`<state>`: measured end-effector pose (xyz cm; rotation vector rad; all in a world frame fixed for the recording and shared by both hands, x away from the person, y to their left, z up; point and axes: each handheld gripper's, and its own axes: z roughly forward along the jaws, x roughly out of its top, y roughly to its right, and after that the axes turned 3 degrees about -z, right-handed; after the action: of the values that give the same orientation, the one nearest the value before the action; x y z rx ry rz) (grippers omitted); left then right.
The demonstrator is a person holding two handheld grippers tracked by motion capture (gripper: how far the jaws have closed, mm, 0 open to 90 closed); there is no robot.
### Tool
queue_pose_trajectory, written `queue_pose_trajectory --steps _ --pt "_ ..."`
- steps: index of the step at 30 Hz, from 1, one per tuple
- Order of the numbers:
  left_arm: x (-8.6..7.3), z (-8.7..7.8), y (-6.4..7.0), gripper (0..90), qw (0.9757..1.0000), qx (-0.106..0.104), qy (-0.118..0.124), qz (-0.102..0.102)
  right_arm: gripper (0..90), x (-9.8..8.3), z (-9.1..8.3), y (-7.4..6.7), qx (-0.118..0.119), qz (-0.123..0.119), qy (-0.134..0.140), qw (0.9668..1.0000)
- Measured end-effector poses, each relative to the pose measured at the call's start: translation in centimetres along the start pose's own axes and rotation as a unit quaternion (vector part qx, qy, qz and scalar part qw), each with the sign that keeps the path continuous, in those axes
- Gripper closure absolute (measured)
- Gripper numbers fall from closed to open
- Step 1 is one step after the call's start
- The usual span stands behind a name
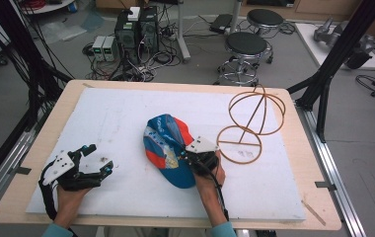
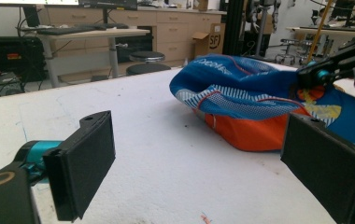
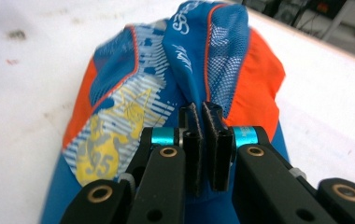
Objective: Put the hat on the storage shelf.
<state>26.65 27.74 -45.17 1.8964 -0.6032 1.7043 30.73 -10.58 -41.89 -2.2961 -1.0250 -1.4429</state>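
A blue and orange cap [image 1: 168,148] lies mid-tabletop [image 1: 126,118], a wire hoop stand [image 1: 249,121] just beside it. The right gripper [image 3: 203,121] pinches the cap's fabric, jaws nearly closed. The left gripper [image 1: 94,160] rests apart, jaws spread wide. Stools [image 1: 246,47] stand beyond.

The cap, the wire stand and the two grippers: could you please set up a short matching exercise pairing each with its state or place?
Things:
1. cap
2. wire stand
3. left gripper
4. right gripper

States:
A. jaws wide apart, holding nothing
B. blue and orange, lying on the white mat
C. jaws closed on fabric
D. stands at the mat's far right, untouched

Pairs: 1-B, 2-D, 3-A, 4-C
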Motion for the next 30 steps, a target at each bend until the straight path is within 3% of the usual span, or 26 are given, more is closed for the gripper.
queue_pose_trajectory --steps 12,23,24,30 --pt "0.0 0.0 0.1 10.5 1.0000 0.002 -0.001 0.002 87.0 2.2 -2.5 0.1 -0.010 -0.021 0.058 0.9981" --pt "0.0 0.1 0.2 10.7 1.0000 0.002 -0.003 0.007 87.0 3.9 -4.9 1.2 -0.029 -0.006 0.102 0.9944" --pt "0.0 0.1 0.2 10.8 1.0000 0.002 -0.003 0.007 87.0 4.2 -5.4 1.5 -0.035 -0.004 0.116 0.9927" --pt "0.0 0.1 0.2 10.8 1.0000 0.003 -0.003 0.007 87.0 5.1 -6.5 2.4 -0.043 0.008 0.136 0.9898"
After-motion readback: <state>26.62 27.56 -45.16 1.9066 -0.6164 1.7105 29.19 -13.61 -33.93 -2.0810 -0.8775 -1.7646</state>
